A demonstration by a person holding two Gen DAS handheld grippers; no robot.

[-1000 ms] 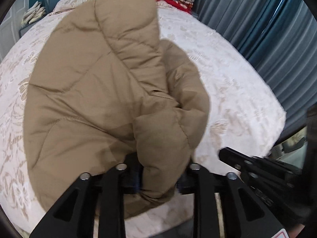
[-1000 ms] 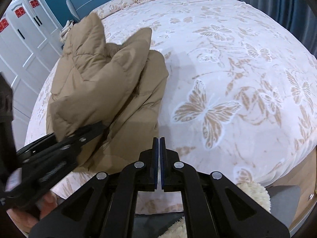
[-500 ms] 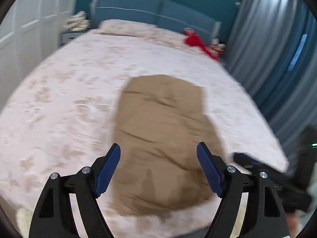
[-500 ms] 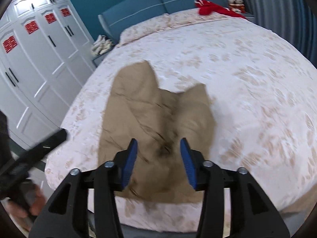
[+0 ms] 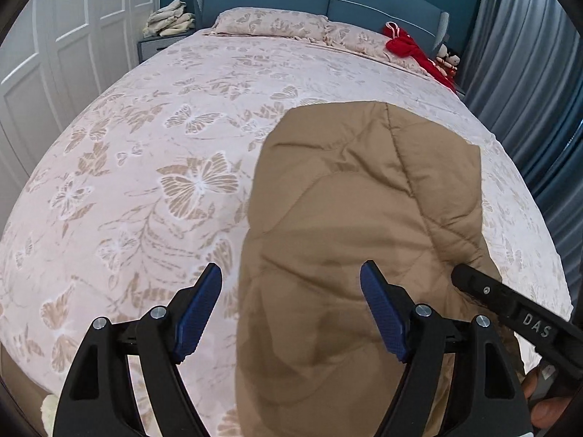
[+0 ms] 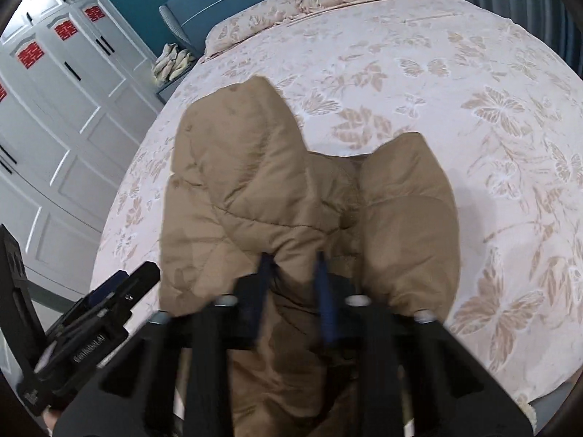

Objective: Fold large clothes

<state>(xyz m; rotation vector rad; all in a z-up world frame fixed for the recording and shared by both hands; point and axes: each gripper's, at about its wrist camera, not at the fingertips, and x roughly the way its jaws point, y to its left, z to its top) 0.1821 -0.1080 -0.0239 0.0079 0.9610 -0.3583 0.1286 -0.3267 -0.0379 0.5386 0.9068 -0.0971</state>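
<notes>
A tan quilted padded jacket (image 5: 364, 225) lies on the bed, partly folded; in the right wrist view (image 6: 262, 196) two rounded lobes of it point toward the headboard. My left gripper (image 5: 291, 309) is open and empty, its jaws wide apart above the jacket's near left edge. My right gripper (image 6: 293, 291) is blurred by motion, its jaws partly open and straddling a fold at the jacket's near end; whether the pads touch cloth is unclear. The right gripper's body also shows in the left wrist view (image 5: 510, 313), and the left gripper's in the right wrist view (image 6: 94, 320).
The bed (image 5: 145, 153) has a pale butterfly-print cover and pillows (image 5: 269, 22) at the blue headboard. A red garment (image 5: 408, 47) lies at the far right corner. White wardrobes (image 6: 54, 109) stand left, grey-blue curtains (image 5: 528, 73) right. Folded cloth sits on a nightstand (image 5: 167, 22).
My left gripper let go of the jacket and opened wide, and the jacket dropped flat on the bed. My right gripper went from shut to partly open and moved onto the jacket's near end.
</notes>
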